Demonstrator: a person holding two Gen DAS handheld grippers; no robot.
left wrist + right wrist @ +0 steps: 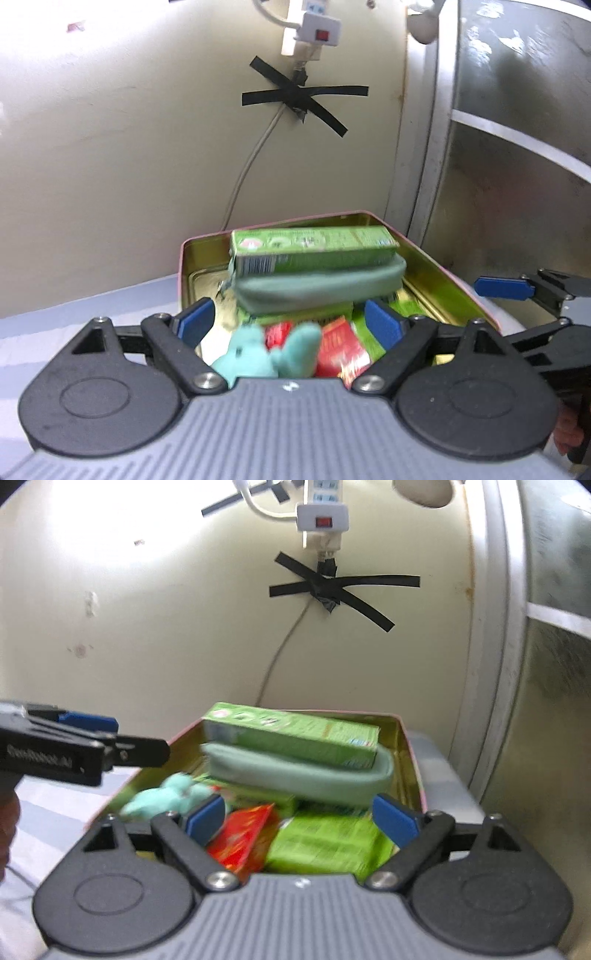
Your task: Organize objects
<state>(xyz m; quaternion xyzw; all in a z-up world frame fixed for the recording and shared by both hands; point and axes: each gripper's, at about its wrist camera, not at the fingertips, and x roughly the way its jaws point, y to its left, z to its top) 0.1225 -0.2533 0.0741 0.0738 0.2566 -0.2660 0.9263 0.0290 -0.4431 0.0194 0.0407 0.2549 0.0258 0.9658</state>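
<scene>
An open tin [186, 273] [406, 764] with a gold inside and a pink rim holds the objects. A long green carton [314, 249] [295, 734] lies on a grey-green pouch [317, 290] [295, 773] at the back. In front lie a teal plush toy [258, 354] [166, 797], red packets [341, 349] [243, 838] and a green packet [328, 842]. My left gripper [290, 319] hovers open over the tin's near end, gripping nothing. My right gripper [300, 819] is open over the red and green packets, also gripping nothing. One of its pads [504, 288] shows at the right.
The tin sits on a pale blue surface [74, 317] against a cream wall. A cable [251, 162] taped with black strips hangs from a power strip [323, 517]. A metal cabinet [517, 184] stands close at the right. A hand [569, 432] shows at the edge.
</scene>
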